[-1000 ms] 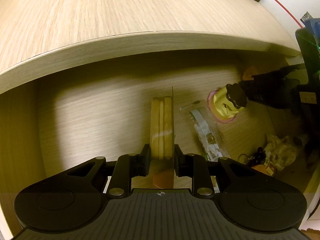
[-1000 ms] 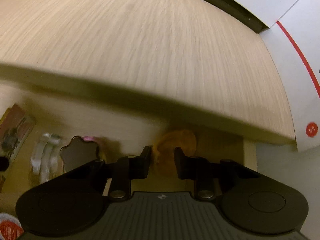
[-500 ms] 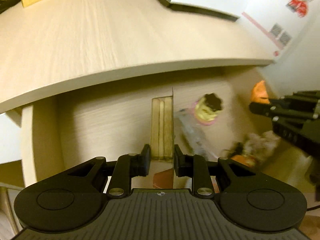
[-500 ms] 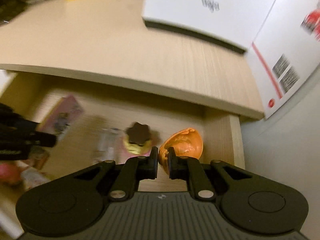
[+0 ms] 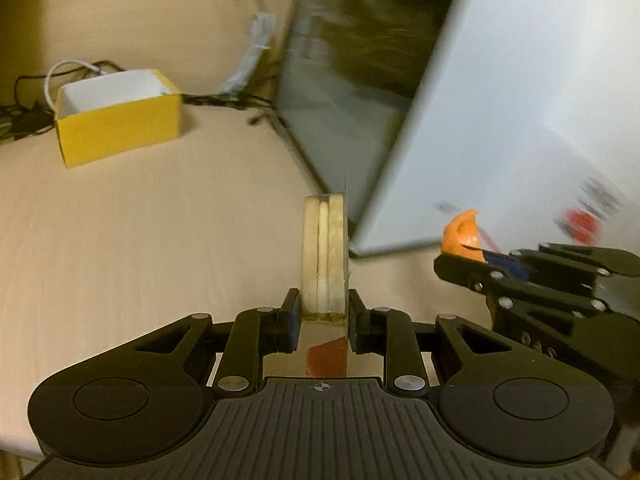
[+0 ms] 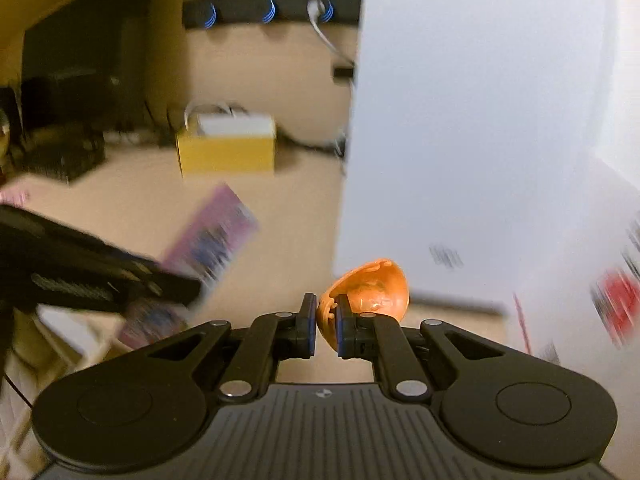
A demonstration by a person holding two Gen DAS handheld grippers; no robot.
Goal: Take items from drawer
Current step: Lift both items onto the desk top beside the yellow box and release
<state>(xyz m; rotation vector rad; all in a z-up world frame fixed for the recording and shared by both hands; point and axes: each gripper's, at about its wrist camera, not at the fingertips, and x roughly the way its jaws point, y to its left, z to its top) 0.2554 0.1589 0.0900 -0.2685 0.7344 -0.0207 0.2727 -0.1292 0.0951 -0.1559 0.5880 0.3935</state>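
Both grippers up out of the drawer since a second ago, now over the desktop [image 5: 140,248].

Left view: left gripper [image 5: 320,320] part-open, clamping the flat packet [image 5: 324,256] edge-on, short of the white box [image 5: 500,140].

Right view: right gripper [image 6: 323,330] pinched shut on the orange shell's [image 6: 368,292] rim, beside that box, clear for set-down.

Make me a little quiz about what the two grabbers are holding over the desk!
1. True or false: the left gripper is shut on the flat packet.
2. What colour is the shell pinched in the right gripper?
3. The open box on the desk is: A yellow, B green, C blue.

Key: 1 true; 2 orange; 3 A.
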